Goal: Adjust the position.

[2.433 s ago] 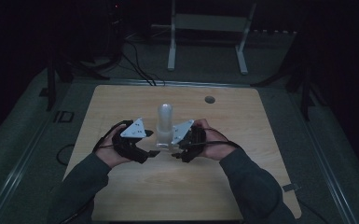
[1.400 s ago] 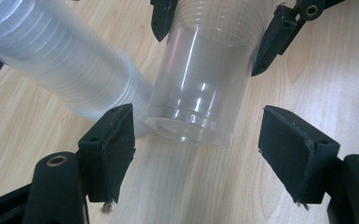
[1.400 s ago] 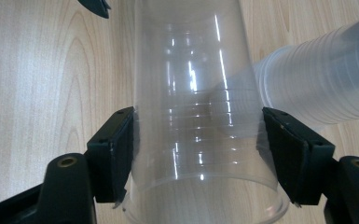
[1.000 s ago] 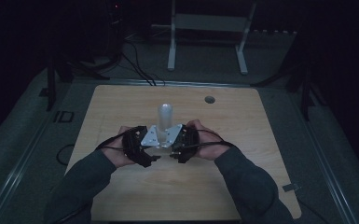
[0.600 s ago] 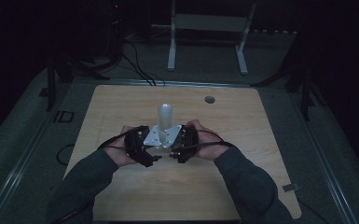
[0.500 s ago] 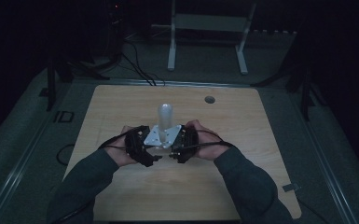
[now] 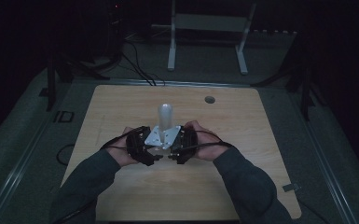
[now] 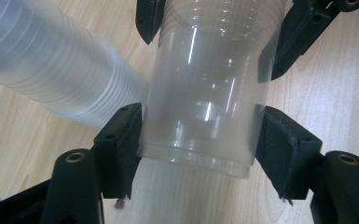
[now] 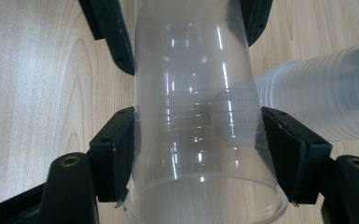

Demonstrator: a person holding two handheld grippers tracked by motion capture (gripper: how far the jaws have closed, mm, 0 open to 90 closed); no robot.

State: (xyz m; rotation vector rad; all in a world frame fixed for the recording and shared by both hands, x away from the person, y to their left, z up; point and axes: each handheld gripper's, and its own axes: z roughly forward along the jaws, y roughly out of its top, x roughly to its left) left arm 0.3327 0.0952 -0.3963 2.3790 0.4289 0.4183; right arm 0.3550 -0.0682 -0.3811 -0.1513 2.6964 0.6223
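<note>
A single clear plastic cup (image 8: 205,93) lies level between my two grippers, just above the wooden table (image 7: 242,121). My left gripper (image 8: 200,130) is shut on the cup's narrow base end. My right gripper (image 9: 198,140) is shut on the same cup (image 9: 196,102) near its wide rim. In the high view the left gripper (image 7: 142,145) and right gripper (image 7: 182,145) face each other, almost touching, with a grey plate (image 7: 161,136) over the gap. A tall stack of clear cups (image 7: 164,116) stands upright just behind them and shows as a ribbed column (image 8: 51,70) (image 9: 326,102).
A small round dark grommet (image 7: 209,99) sits in the table's far right part. A white metal frame (image 7: 207,28) and cables (image 7: 140,70) stand on the floor beyond the far edge. Bare wood surrounds the hands on all sides.
The left gripper has moved right and closed in on the right gripper, so both now hold the cup. Over the last second the hands have barely moved.
</note>
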